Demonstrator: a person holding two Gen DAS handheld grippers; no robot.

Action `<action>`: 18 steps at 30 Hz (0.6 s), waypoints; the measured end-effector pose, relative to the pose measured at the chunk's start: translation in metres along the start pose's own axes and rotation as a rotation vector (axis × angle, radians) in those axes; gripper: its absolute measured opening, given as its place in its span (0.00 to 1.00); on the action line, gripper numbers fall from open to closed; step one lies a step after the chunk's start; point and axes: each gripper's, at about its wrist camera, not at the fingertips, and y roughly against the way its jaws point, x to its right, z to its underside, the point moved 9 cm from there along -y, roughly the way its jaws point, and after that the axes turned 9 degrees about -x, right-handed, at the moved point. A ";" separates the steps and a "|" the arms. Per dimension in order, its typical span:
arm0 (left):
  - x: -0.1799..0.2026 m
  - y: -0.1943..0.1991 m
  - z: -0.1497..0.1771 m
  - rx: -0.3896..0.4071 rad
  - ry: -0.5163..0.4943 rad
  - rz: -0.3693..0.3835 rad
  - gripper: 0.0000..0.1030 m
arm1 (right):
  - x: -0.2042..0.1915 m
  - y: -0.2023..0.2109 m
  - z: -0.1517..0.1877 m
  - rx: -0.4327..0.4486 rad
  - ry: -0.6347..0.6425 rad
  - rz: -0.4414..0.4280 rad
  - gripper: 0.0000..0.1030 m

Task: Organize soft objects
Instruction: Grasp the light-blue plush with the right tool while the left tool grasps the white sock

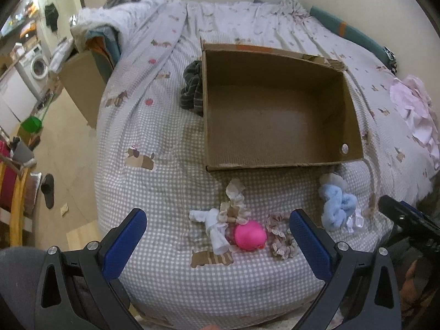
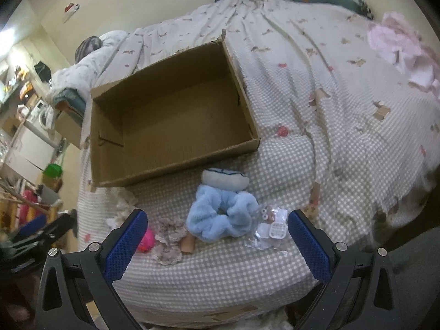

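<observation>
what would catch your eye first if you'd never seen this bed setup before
The big open cardboard box in the middle of the checked bedspread stands out first, with nothing visible inside it. Next comes the bright pink ball among small soft items near the bed's front edge, with a fluffy light blue scrunchie to its right. Both grippers, left and right, hover open over that cluster.

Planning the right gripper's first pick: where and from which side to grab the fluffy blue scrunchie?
Probably pinch one puffy lobe of the blue scrunchie, coming down from above with the open right gripper. It lies flat on the bed; the near lobe looks clearest of the rolled sock behind and the plastic packet beside it.
</observation>
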 end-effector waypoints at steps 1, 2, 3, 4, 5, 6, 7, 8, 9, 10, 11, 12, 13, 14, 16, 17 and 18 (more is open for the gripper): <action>-0.002 -0.003 -0.003 -0.015 0.008 0.005 1.00 | 0.002 0.000 -0.005 -0.021 -0.010 -0.022 1.00; -0.002 -0.007 -0.007 -0.028 0.014 0.009 1.00 | 0.003 -0.001 -0.009 -0.037 -0.020 -0.040 1.00; -0.005 -0.012 -0.012 -0.042 0.024 0.012 1.00 | 0.005 -0.002 -0.013 -0.055 -0.033 -0.062 1.00; -0.007 -0.016 -0.015 -0.045 0.030 0.013 1.00 | 0.007 -0.005 -0.018 -0.083 -0.049 -0.092 1.00; -0.010 -0.021 -0.018 -0.047 0.037 0.014 1.00 | 0.010 -0.008 -0.020 -0.110 -0.066 -0.119 1.00; -0.015 -0.031 -0.019 -0.050 0.044 0.013 1.00 | 0.012 -0.013 -0.023 -0.141 -0.088 -0.147 1.00; -0.021 -0.039 -0.017 -0.060 0.060 0.005 1.00 | 0.016 -0.021 -0.025 -0.174 -0.119 -0.174 1.00; -0.029 -0.049 -0.013 -0.095 0.099 -0.012 1.00 | 0.018 -0.027 -0.025 -0.201 -0.133 -0.183 1.00; -0.038 -0.058 -0.008 -0.148 0.169 0.004 1.00 | 0.019 -0.034 -0.025 -0.226 -0.133 -0.183 1.00; -0.041 -0.062 -0.006 -0.169 0.214 0.049 1.00 | 0.019 -0.042 -0.024 -0.251 -0.123 -0.168 1.00; -0.043 -0.064 -0.004 -0.182 0.253 0.095 1.00 | 0.018 -0.049 -0.023 -0.268 -0.111 -0.155 1.00; -0.046 -0.064 -0.004 -0.186 0.269 0.101 1.00 | 0.016 -0.057 -0.021 -0.289 -0.097 -0.145 1.00; -0.048 -0.063 -0.005 -0.181 0.265 0.079 1.00 | 0.013 -0.067 -0.017 -0.322 -0.075 -0.125 1.00; -0.050 -0.062 -0.006 -0.175 0.259 0.051 1.00 | 0.010 -0.076 -0.015 -0.341 -0.055 -0.101 1.00; -0.054 -0.064 -0.005 -0.179 0.259 0.031 1.00 | 0.004 -0.095 -0.008 -0.374 -0.008 -0.044 1.00; -0.055 -0.066 -0.005 -0.185 0.268 0.040 1.00 | 0.000 -0.105 -0.005 -0.390 0.014 -0.016 1.00; -0.059 -0.067 -0.004 -0.190 0.281 0.044 1.00 | -0.004 -0.114 -0.001 -0.401 0.033 0.002 1.00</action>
